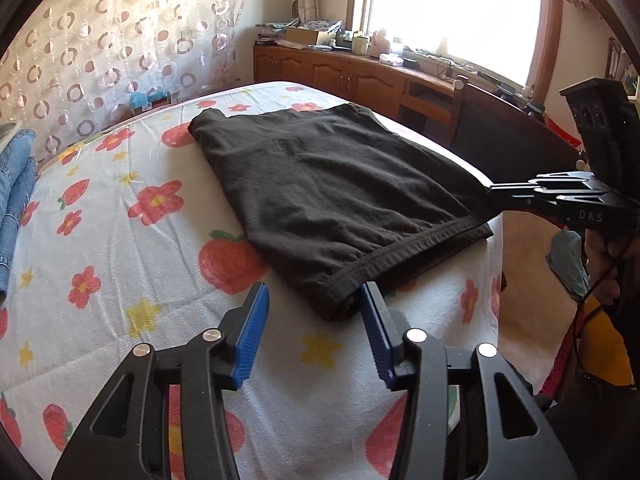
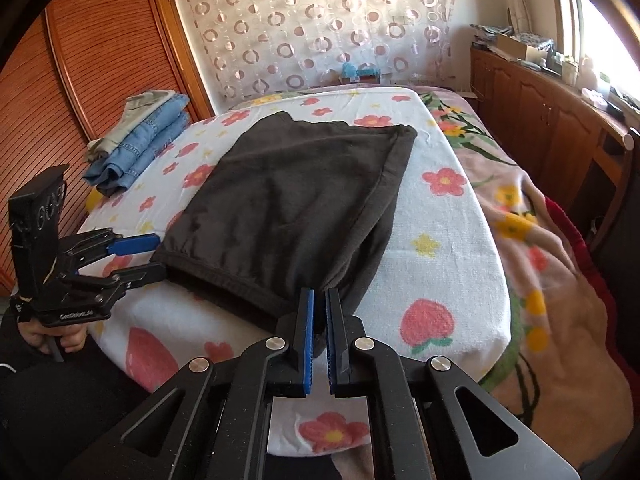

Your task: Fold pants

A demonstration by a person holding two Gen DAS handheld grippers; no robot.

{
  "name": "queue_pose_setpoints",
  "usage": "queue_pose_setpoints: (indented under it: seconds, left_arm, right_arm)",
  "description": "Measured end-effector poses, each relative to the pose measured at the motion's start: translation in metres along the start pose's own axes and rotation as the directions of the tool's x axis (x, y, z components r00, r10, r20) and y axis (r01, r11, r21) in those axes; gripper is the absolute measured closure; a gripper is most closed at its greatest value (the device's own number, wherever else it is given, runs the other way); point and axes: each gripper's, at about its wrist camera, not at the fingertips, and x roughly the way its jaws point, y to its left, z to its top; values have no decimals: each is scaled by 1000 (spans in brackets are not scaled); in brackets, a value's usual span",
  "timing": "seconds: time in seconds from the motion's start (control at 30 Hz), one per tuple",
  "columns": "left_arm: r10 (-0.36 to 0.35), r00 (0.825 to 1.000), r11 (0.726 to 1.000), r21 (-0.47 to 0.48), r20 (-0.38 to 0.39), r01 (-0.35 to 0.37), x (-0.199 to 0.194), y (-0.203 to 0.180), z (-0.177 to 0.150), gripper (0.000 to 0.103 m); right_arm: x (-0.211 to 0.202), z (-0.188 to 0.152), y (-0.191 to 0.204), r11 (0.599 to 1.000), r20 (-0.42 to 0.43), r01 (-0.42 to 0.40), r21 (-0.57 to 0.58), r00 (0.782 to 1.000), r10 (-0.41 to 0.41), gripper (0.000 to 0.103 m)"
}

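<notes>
At the bottom of the right wrist view the right gripper (image 2: 319,312) is clenched on the near corner of the black knit pants (image 2: 288,200), its two blue ribbed pads pinching the hem with cloth between them. In the bottom of the left wrist view the left gripper (image 1: 314,312) stands half-spread: one blue pad (image 1: 250,332) rests on the towel clear of the cloth, the other (image 1: 374,320) touches the hemmed corner, so the pads do not yet press on the fabric and it counts as released. That corner lies just ahead of and between the left fingers, slightly toward the lower right of the frame. The pants are one garment, already doubled into a rough rectangle whose long axis runs away from both grippers toward the upper middle of each view, lying flat on the white towel printed with red flowers and strawberries (image 2: 440,240). The near hemmed edge runs across between the two grippers, each at one end of it, so both hands are about equally near. Two grippers, one pair of black pants. Farther off, at the upper left of the right wrist view, a stack of folded blue denim and pale garments (image 2: 140,140) sits well apart; I count three or so.
</notes>
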Motion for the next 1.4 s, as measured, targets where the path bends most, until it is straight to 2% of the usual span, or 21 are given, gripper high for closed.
queue_pose_setpoints:
  seconds: [0.13, 0.4, 0.47, 0.57, 0.97, 1.0, 1.07, 1.1, 1.17, 1.4]
  left_arm:
    - [-19, 1000, 1000, -4, 15, 19, -3, 0, 1, 63]
    - [-24, 1000, 1000, -6, -2, 24, 2, 0, -1, 63]
    - [-37, 999, 999, -2, -1, 37, 2, -1, -1, 73]
    - [-42, 999, 999, 9, 11, 42, -2, -4, -1, 81]
    - [-41, 999, 999, 8, 21, 41, -9, -3, 2, 82]
    - [-41, 999, 999, 7, 18, 41, -9, -3, 1, 82]
    - [-41, 999, 999, 5, 12, 41, -7, -2, 1, 82]
    - [-41, 999, 999, 5, 10, 41, -7, -2, 0, 82]
    - [-42, 999, 999, 1, 5, 42, -6, -2, -1, 82]
    - [-45, 999, 999, -12, -12, 45, -2, 0, -6, 82]
  right_arm:
    - [0, -6, 3, 1000, -21, 6, 5, 1000, -6, 98]
    - [4, -4, 2, 1000, -17, 15, 20, 1000, -14, 98]
    - [4, -5, 2, 1000, -15, 15, 25, 1000, -15, 98]
    - [6, -6, 0, 999, -18, 16, 31, 1000, -16, 98]
    - [2, -2, 1, 999, -2, 32, 26, 999, -32, 98]
    - [3, -2, 0, 999, -2, 35, 26, 999, -35, 96]
    - [4, -2, 0, 998, 1, 50, 28, 999, -50, 81]
    - [5, -2, 0, 997, 4, 66, 31, 998, -66, 78]
    - [8, 0, -2, 995, 3, 86, 47, 996, -87, 59]
    - [21, -2, -3, 994, -20, 69, 80, 997, -68, 57]
